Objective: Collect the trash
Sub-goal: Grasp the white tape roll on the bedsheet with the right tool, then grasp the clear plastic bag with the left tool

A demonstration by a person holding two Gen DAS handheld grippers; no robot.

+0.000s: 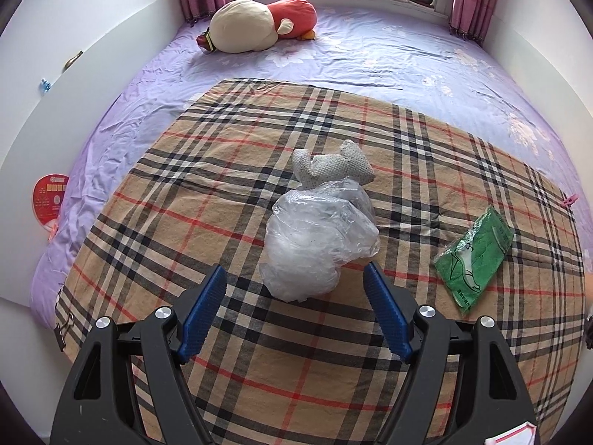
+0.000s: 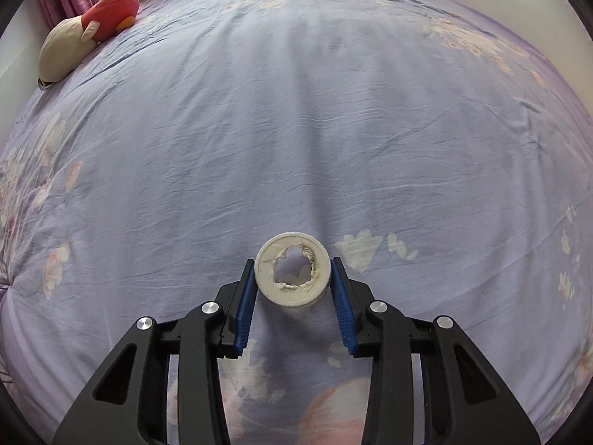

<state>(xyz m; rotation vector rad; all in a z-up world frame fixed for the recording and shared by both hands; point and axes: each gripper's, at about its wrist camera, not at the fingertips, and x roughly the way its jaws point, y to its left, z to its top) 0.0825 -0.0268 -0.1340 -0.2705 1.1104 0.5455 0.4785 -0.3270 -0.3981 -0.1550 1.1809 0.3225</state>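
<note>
Right wrist view: ring (image 2: 292, 269) is pinched by right gripper (image 2: 293, 272); it should be lifted level. Left gripper (image 1: 294, 272) is held open over bag (image 1: 320, 237).

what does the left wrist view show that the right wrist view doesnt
Left wrist only: plaid cloth, clear bag, grey rag, green packet, and the open left gripper. Right wrist only: white ring between the pads of the right gripper. Both: purple sheet and plush toy.
</note>
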